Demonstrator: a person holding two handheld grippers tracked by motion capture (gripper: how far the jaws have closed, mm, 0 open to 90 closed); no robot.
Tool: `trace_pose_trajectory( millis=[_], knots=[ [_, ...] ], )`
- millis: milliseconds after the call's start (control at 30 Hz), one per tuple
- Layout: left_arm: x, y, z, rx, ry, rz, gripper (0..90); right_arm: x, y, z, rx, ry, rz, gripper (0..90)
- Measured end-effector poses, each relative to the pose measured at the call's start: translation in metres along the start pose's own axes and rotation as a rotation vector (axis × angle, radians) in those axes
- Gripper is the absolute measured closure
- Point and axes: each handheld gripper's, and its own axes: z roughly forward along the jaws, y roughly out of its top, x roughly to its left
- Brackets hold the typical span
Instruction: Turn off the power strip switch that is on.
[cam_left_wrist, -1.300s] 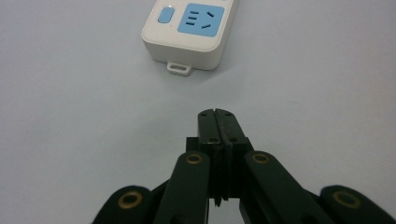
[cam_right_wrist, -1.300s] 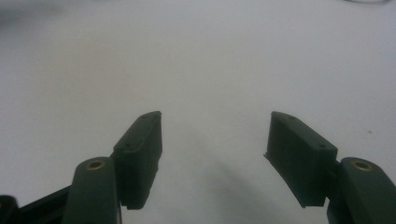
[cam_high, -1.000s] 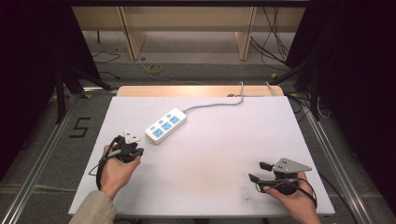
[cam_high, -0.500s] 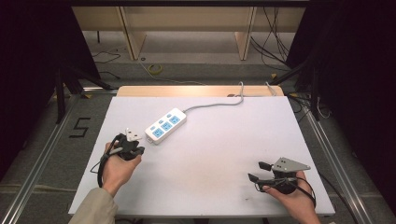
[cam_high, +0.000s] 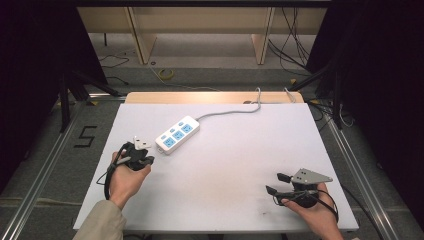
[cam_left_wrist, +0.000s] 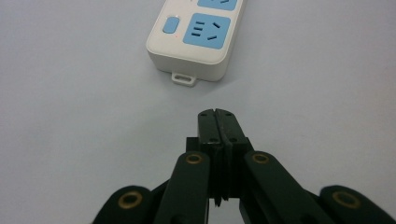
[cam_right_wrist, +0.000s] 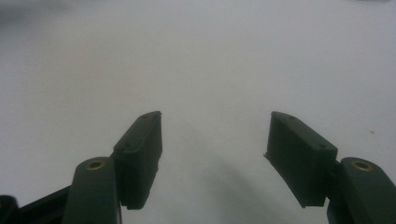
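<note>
Jaws pressed together on left gripper near power strip, right gripper spread

The left hand holds the left gripper low over the surface, pointing forward and a little to the right; its fingers are pressed together with nothing between them; the right hand holds the right gripper pointing left, its fingers spread wide apart

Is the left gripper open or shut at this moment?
Shut. In the left gripper view, the left gripper has its two black jaws pressed together with nothing between them, just short of the white power strip with blue sockets.
</note>
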Motion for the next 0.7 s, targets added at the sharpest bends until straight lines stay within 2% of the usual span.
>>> trace_pose_trajectory(
  millis=[333, 700],
  knots=[
    [-0.003, 0.005, 0.002, 0.003, 0.001, 0.017, 89.7, 0.0, -0.001, 0.0, 0.001, 0.0, 0.003, 36.5],
    [-0.003, 0.011, 0.007, 0.01, -0.007, 0.002, 89.7, -0.002, -0.002, -0.002, 0.0, -0.004, 0.007, 36.5]
  ],
)
